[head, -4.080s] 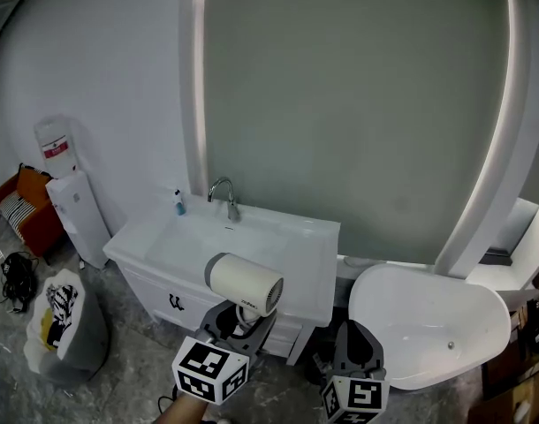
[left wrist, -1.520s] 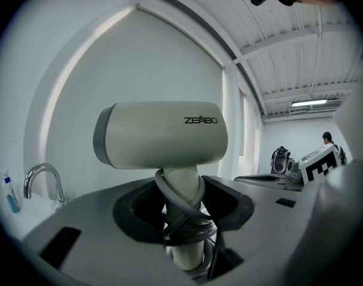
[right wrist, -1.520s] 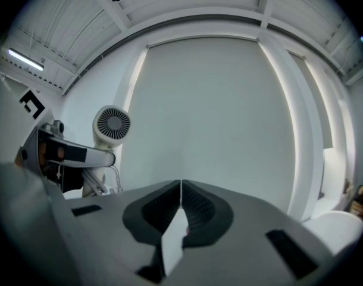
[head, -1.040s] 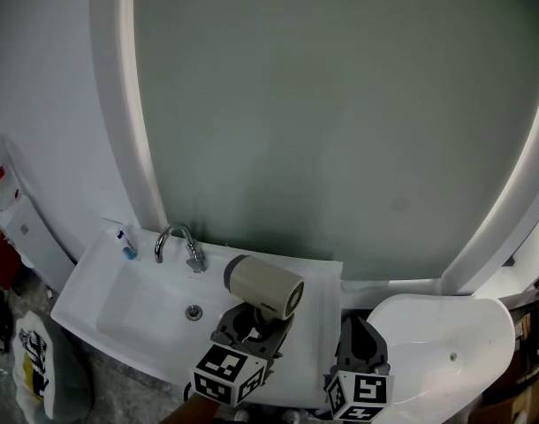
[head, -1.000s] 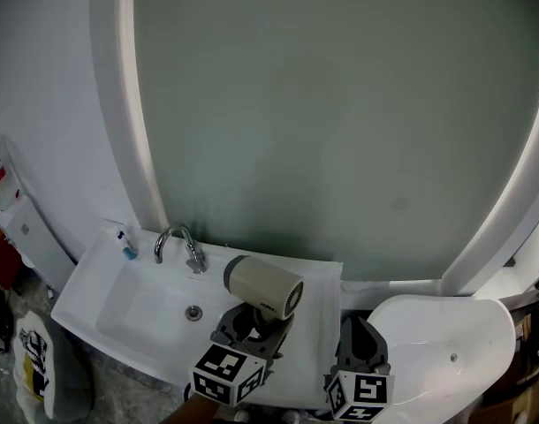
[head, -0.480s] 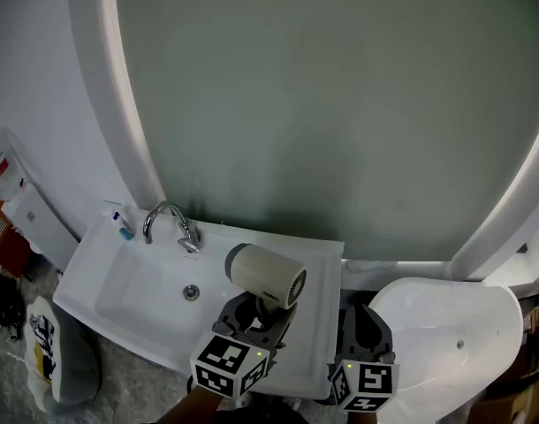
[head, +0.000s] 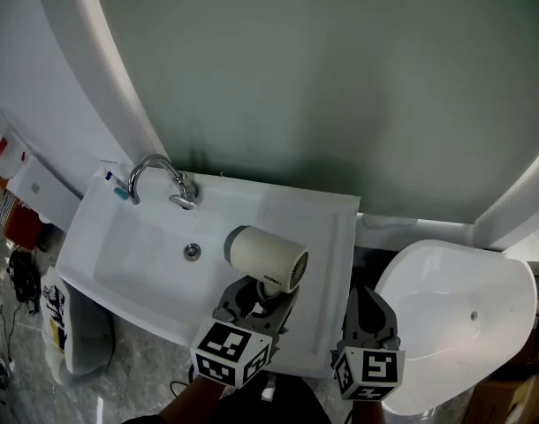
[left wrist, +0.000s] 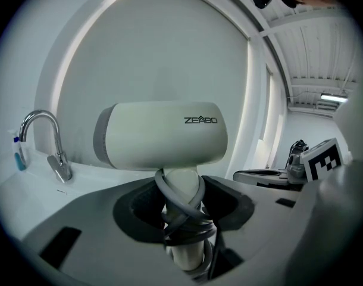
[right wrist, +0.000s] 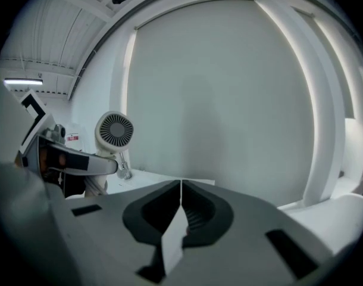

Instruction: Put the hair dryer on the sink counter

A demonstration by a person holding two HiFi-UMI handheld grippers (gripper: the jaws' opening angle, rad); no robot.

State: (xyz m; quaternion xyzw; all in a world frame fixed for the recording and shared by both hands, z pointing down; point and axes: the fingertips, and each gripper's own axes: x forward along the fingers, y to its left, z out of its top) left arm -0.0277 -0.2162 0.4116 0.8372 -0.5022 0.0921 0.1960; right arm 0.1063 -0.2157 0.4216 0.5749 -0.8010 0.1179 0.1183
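Observation:
A cream hair dryer [head: 266, 256] hangs over the white sink counter [head: 321, 223], just right of the basin. My left gripper [head: 256, 300] is shut on its handle, which has the grey cord wound round it. In the left gripper view the hair dryer [left wrist: 163, 136] stands upright above the jaws, its barrel lying level, and its handle [left wrist: 182, 219] is pinched between them. My right gripper [head: 368, 314] hovers at the counter's right edge, shut with nothing in it; its tips [right wrist: 180, 186] meet. From there the dryer's rear grille [right wrist: 115, 131] shows at left.
A chrome faucet [head: 159, 179] stands behind the basin, whose drain [head: 192, 252] lies left of the dryer. A small blue-and-white item [head: 117, 189] lies at the counter's back left corner. A white bathtub [head: 459, 312] is on the right, a bagged bin [head: 64, 325] on the floor at left.
Both grippers have sunk toward the counter with the dryer still held. The sink now looks larger and closer, and the view tilts more steeply down.

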